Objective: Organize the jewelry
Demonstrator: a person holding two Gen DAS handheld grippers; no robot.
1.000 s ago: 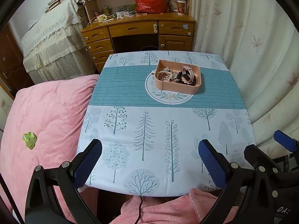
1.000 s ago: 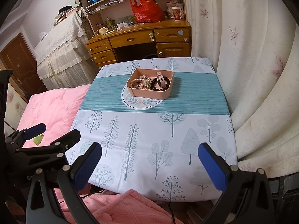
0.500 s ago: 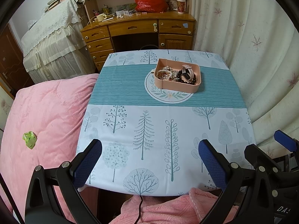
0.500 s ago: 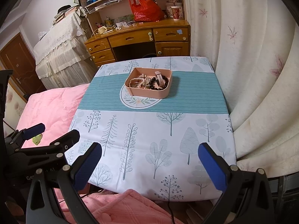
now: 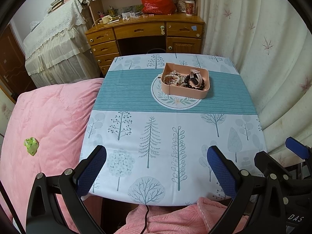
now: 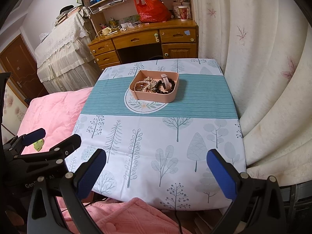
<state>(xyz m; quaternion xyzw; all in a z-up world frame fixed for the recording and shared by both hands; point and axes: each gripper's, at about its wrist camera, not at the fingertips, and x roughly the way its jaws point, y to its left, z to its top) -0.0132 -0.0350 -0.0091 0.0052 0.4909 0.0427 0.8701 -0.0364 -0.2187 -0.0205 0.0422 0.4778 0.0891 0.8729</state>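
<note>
A pink tray [image 5: 200, 92] [image 6: 165, 97] stands on the far middle of the table. It holds pearl strands [image 5: 172, 78] [image 6: 143, 84], a black bead bracelet [image 5: 201, 84] [image 6: 163, 91] and a pink watch [image 5: 196, 77] [image 6: 166, 81]. My left gripper [image 5: 157, 172] is open and empty over the table's near edge, far from the tray. My right gripper [image 6: 156, 173] is open and empty at the near edge too. The left gripper also shows at the left of the right wrist view [image 6: 52, 138].
The table carries a tree-print cloth [image 5: 156, 136] with a teal band. A pink quilted bed [image 5: 44, 120] lies to the left, with a small green object [image 5: 31, 145] on it. A curtain [image 5: 273, 58] hangs at the right. A wooden desk [image 5: 144, 33] stands behind.
Both grippers have drawn back slightly from the table, so the tray sits a little higher and farther in both views. The jaws stay open. The tray's contents have not moved.
</note>
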